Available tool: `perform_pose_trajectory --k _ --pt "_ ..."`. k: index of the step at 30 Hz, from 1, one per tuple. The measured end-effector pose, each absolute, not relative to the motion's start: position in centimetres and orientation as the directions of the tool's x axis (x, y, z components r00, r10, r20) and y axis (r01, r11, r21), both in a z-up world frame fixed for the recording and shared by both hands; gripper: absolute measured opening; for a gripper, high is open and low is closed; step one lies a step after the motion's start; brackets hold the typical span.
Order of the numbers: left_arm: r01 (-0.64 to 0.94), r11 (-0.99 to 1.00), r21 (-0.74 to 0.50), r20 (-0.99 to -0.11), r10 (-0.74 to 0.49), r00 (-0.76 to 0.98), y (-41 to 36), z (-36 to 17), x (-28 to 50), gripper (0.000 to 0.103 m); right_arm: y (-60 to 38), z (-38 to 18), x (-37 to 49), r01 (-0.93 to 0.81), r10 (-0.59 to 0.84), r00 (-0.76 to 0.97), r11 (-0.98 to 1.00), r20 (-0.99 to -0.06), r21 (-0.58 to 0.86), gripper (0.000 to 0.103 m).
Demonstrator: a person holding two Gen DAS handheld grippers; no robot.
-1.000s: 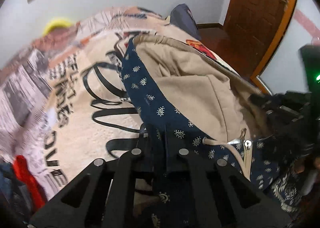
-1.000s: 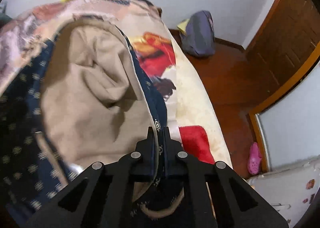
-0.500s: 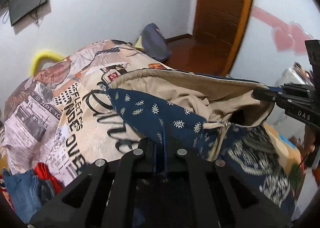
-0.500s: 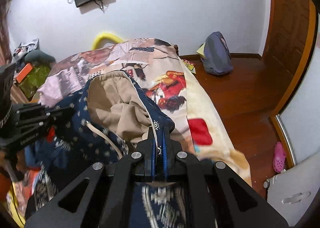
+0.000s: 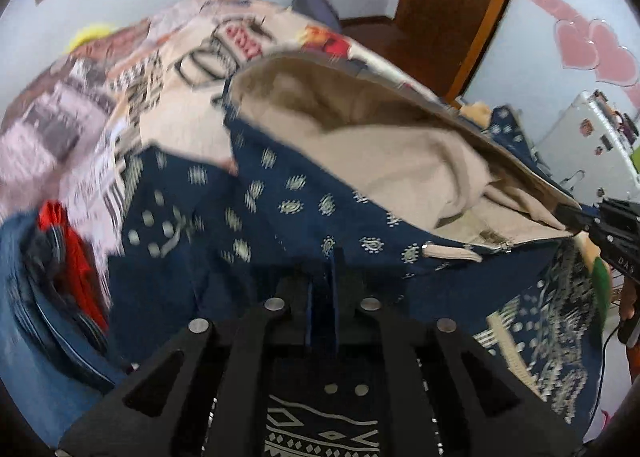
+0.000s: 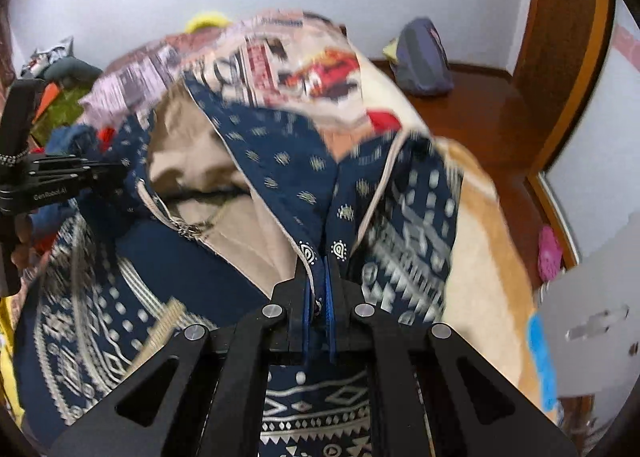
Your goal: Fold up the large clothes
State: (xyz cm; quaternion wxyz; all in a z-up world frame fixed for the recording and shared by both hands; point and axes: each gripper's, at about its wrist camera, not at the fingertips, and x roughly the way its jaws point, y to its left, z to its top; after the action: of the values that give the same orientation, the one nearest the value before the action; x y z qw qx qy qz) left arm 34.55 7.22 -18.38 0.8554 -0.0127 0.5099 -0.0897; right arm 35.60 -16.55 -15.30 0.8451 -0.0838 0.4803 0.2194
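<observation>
While both tools grip it, the navy patterned hooded jacket [image 5: 288, 193] hangs spread between them above the bed [image 5: 168, 69]. Nearest in the left wrist view, the left tool [image 5: 322, 281] has navy cloth pinched between its jaws, which have just been opening slightly. Likewise the right tool [image 6: 318, 277] is clenched tight on a navy hem beside the beige edging. Beyond the jaws the jacket's beige lining [image 6: 188, 161] gapes open, its zipper [image 6: 188, 231] dangling. Farther off lies the printed bedspread [image 6: 288, 57], then a grey bag [image 6: 424, 57] on the wooden floor [image 6: 480, 97] by the white wall.
</observation>
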Motion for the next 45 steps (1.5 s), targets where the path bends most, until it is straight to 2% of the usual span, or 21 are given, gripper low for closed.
perform_pose_trajectory --k 4,8,14,17,21,23,31,37,43,45 --pt "0.100 0.982 -0.160 -0.859 -0.188 0.477 7.7 -18.8 33.5 0.015 -16.2 -17.7 35.6 -0.428 0.221 0.426 0.903 -0.878 0.020 0.006" --pt "0.087 0.986 -0.141 -0.864 -0.166 0.476 8.0 -18.0 32.9 0.028 -15.2 -17.1 35.3 -0.450 0.180 0.430 0.892 -0.884 -0.037 0.009" --pt "0.089 0.988 -0.128 -0.839 -0.156 0.521 8.7 -15.2 32.3 0.028 -14.1 -14.3 35.0 -0.487 0.225 0.444 0.873 -0.867 -0.023 0.013" --pt "0.085 0.987 -0.137 -0.815 -0.161 0.557 9.0 -13.5 32.6 0.035 -13.0 -12.9 35.3 -0.511 0.270 0.467 0.860 -0.842 -0.007 0.016" --pt "0.057 0.987 -0.148 -0.783 -0.153 0.603 9.6 -11.8 34.0 0.052 -11.2 -11.4 36.2 -0.532 0.315 0.501 0.846 -0.806 0.000 0.037" --pt "0.037 0.986 -0.162 -0.774 -0.150 0.615 10.0 -11.5 35.0 0.055 -10.2 -11.1 36.7 -0.542 0.327 0.519 0.841 -0.790 -0.007 0.041" --pt "-0.014 0.972 -0.237 -0.795 -0.185 0.578 11.5 -14.0 39.9 0.055 -5.8 -12.6 39.7 -0.581 0.340 0.474 0.814 -0.813 0.002 0.041" --pt "-0.035 0.961 -0.276 -0.823 -0.217 0.525 11.8 -17.2 42.7 0.055 -3.4 -15.3 42.3 -0.586 0.299 0.433 0.810 -0.851 -0.013 0.041" --pt "0.006 0.970 -0.245 -0.828 -0.212 0.519 10.6 -18.4 44.2 0.055 -3.0 -17.1 44.3 -0.564 0.277 0.448 0.825 -0.850 -0.028 0.041" --pt "0.024 0.975 -0.223 -0.831 -0.203 0.517 10.0 -18.6 44.5 0.049 -3.3 -17.2 44.6 -0.549 0.291 0.461 0.836 -0.839 -0.011 0.041"
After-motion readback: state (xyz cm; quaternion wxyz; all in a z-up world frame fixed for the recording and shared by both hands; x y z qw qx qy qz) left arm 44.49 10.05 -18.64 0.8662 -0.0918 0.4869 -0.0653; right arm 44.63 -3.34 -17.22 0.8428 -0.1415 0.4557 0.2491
